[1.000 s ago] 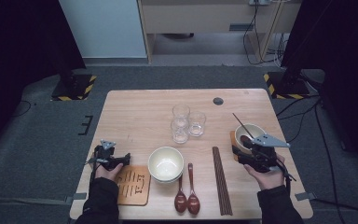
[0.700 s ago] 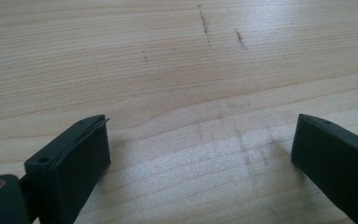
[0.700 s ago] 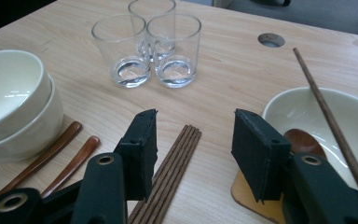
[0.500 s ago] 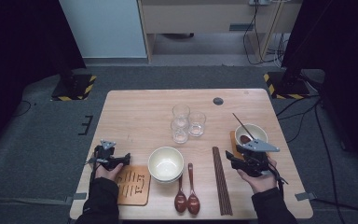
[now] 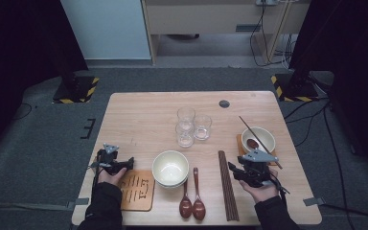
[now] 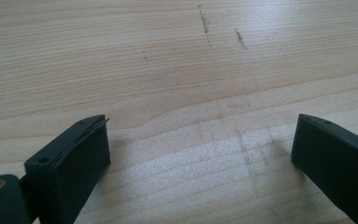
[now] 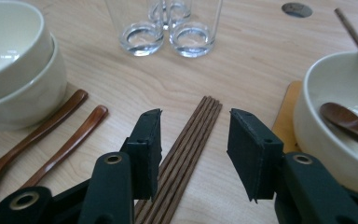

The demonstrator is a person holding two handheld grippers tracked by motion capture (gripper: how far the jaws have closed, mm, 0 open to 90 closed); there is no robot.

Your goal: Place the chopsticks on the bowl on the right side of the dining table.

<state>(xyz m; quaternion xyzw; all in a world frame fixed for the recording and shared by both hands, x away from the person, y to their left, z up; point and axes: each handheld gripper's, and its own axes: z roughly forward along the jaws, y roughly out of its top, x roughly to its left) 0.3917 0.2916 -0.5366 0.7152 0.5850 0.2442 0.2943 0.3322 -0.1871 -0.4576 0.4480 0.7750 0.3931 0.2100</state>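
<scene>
Right gripper (image 7: 193, 149) poised over the chopsticks (image 7: 186, 154) — bundle straight below and between the jaws, long axis running ahead along them. Jaws part-open, just been closing, pads not yet touching wood. Left gripper (image 6: 200, 154) wide open, empty, well apart.

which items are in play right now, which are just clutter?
In play:
right gripper, jaws open astride the chopsticks, just been closing
bowl with spoon, a chopstick leaning in it

Lying about:
stacked bowls
two spoons
three glasses
mat
left gripper, open over bare table
</scene>
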